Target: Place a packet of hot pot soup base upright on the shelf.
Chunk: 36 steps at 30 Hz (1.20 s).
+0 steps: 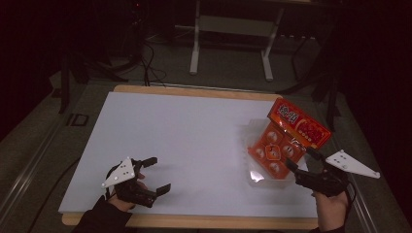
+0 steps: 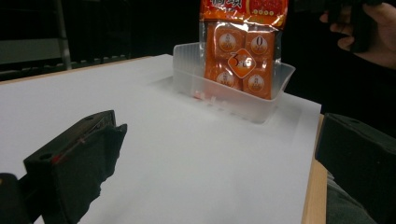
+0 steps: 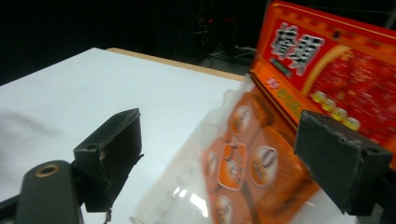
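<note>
Orange pack [image 1: 284, 138] leans upright in the clear bin [image 1: 252, 141] at the table's [image 1: 184, 131] right edge, so the right tool [image 1: 301, 161], spread wide, lines up beside it, while the left tool [image 1: 158, 174] idles released near the front.

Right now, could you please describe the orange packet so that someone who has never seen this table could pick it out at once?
Start from the white table and go to its right edge, where a clear plastic tray sits near the right gripper. The orange packet stands in that tray, leaning, with round snack pictures and a red header; it is the one brightly coloured item there.
</note>
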Available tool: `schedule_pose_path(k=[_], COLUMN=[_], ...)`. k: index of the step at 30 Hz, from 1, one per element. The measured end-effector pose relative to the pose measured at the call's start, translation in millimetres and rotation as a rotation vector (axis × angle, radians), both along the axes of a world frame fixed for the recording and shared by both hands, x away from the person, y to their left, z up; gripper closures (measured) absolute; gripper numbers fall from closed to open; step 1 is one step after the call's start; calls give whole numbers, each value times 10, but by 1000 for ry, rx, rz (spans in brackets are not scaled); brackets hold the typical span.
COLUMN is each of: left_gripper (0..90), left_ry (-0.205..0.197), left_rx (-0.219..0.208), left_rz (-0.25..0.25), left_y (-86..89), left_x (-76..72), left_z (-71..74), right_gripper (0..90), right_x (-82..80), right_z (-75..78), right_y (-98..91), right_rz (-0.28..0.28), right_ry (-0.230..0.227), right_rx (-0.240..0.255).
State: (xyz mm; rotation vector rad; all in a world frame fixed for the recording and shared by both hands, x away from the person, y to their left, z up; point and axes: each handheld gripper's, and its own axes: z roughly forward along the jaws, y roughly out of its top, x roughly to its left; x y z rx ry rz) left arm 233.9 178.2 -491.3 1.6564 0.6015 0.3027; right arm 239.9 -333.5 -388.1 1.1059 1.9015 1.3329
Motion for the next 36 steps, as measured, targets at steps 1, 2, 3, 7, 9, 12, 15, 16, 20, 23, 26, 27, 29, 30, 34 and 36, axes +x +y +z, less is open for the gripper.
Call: schedule_pose_path(k=[1,2,3,7,9,12,15,16,20,23,26,27,29,30,34,36], left_gripper=[0,0,0,0,0,0,0,0,0,0,0,0,0,0,0,0], left_ry=[1,2,2,4,5,7,7,6,4,5,5,4,4,4,6,7], left_rx=[-2,-3,-2,-7,-6,-8,-8,-9,-10,-9,-9,-9,-10,-8,-8,-6], left_rz=[-1,0,1,0,-1,-3,-5,-5,-8,-8,-12,-12,-13,-15,-17,-20], left_y=[1,2,4,10,10,12,10,9,9,9,6,4,4,2,0,-3], left_x=[0,1,1,-4,-8,-7,-8,-10,-14,-15,-15,-17,-17,-18,-18,-16], left_z=[0,1,2,7,8,7,9,10,14,14,15,16,16,17,15,13], right_gripper=[148,148,148,138,138,137,137,137,137,137,136,135,135,132,132,132], right_x=[10,18,27,61,73,91,106,109,118,117,115,113,110,108,97,91], right_z=[3,6,7,14,19,26,14,6,-38,-62,-110,-123,-138,-164,-203,-251], right_y=[30,60,92,216,276,364,447,475,572,613,686,703,719,755,814,878], right_rz=[12,25,38,107,134,172,204,213,259,273,309,313,314,332,356,372], right_ry=[-2,4,3,-7,-18,-37,-43,-48,-51,-52,-45,-45,-52,-49,-50,-43], right_rx=[-1,-2,-3,1,-1,-2,-1,-5,7,8,10,8,6,11,11,-5])
